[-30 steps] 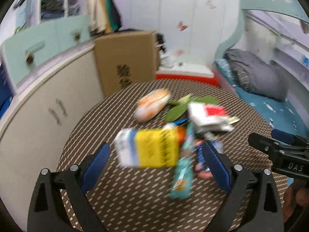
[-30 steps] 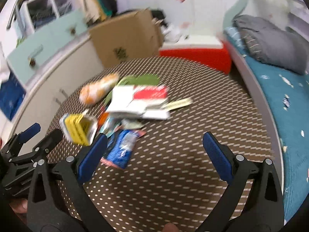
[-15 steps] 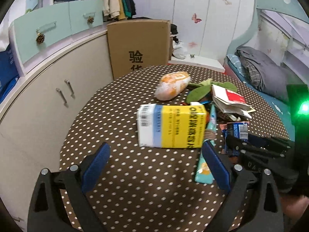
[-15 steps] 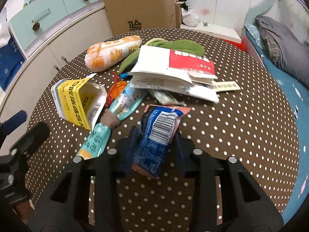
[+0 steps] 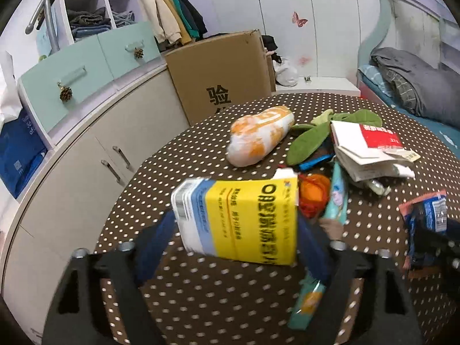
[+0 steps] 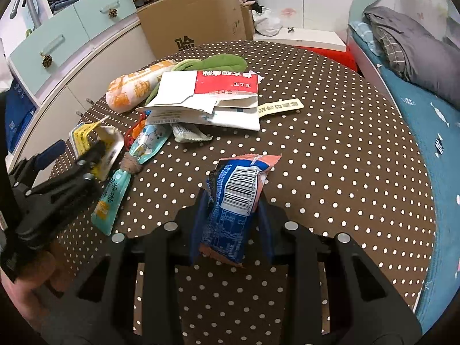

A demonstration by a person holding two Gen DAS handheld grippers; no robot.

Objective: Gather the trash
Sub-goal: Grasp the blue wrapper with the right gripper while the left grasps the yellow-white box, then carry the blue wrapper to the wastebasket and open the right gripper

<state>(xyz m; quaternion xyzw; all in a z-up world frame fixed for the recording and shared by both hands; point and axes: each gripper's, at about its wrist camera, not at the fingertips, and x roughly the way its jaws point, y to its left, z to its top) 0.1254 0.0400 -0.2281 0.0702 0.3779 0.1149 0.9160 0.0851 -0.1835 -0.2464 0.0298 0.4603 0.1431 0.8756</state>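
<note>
**Right wrist view: two tools, two pieces of trash**

Right tool (image 6: 231,218): clamped on blue snack wrapper (image 6: 234,201), barcode side up, lower end pinched between the blue pads. Left tool (image 5: 233,244): jaws closing around yellow carton (image 5: 241,218); pads blurred, contact on the carton sides not confirmable, so counted as apart for now.

Beyond the tools, on the dotted tabletop (image 6: 330,172): teal pouch (image 6: 132,169) just beside the carton, orange item (image 5: 313,198), red-and-white torn box (image 6: 210,97), orange-white bag (image 6: 135,89), green leaf-shaped piece (image 6: 221,61).

Handling note, as judgement: best squeezed squarely across the carton's flat sides, gently enough not to crush the open end; teal pouch close enough to be snagged by the right-hand pad.

Unclear: carton's far end blurred; no bin or trash bag in either view; small pale packet (image 6: 189,133) partly under the torn box.
</note>
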